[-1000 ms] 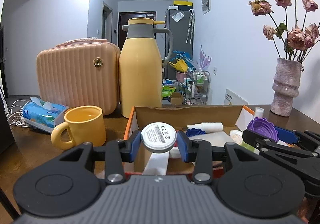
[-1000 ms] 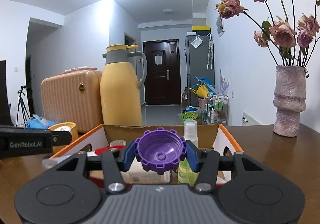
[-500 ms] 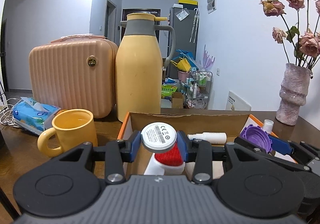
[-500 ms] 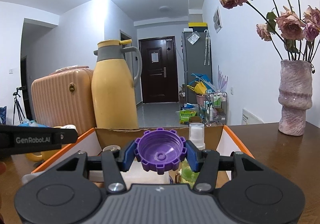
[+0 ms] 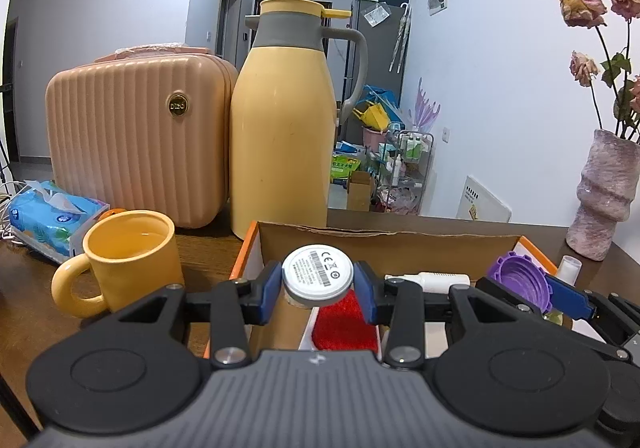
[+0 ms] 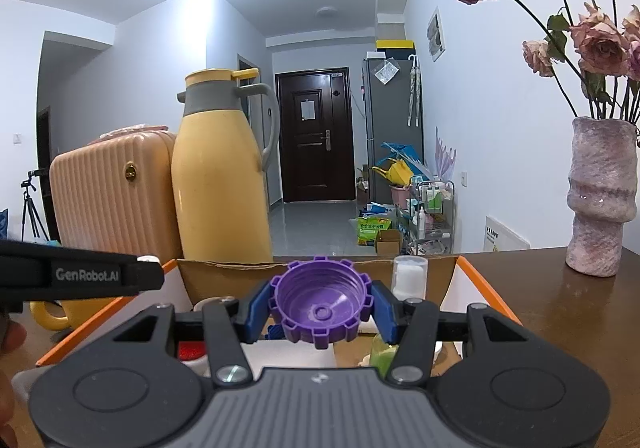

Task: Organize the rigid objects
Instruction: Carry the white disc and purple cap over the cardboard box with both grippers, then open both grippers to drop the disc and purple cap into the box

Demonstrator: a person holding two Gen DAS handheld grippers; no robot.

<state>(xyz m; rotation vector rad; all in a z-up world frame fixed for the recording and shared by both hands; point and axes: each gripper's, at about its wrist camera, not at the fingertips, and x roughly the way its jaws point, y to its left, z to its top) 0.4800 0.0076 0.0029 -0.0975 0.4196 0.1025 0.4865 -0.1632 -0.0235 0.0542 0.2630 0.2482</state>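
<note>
Blue pads of the left gripper (image 5: 317,285) press on both sides of a round white disc with a grey printed label (image 5: 317,276), holding it at the lower centre of the left wrist view, above the open cardboard box with orange-and-white flaps (image 5: 384,242). Inside the box, just below the disc, lies a red rough-textured piece (image 5: 345,322), and a white plastic bottle (image 5: 434,280) lies on its side further right.

The right gripper (image 6: 320,306) is closed on a purple plastic screw cap with a notched rim (image 6: 320,302), its hollow side facing the camera, at the lower centre of the right wrist view and over the same box. Behind it a clear-capped spray bottle with green liquid (image 6: 408,280) stands upright in the box. In the left wrist view that cap and gripper appear at the right edge, above the box's right side.

On the dark wooden table (image 6: 568,312), a yellow ceramic mug (image 5: 126,254) sits left of the box. Behind it stand a tall yellow thermos jug with a grey collar (image 5: 282,127) and a ribbed peach hard-shell case (image 5: 132,135), close together. A blue tissue pack (image 5: 50,217) lies at mid left. A mottled pink vase of dried roses (image 6: 600,195) stands at the right.
</note>
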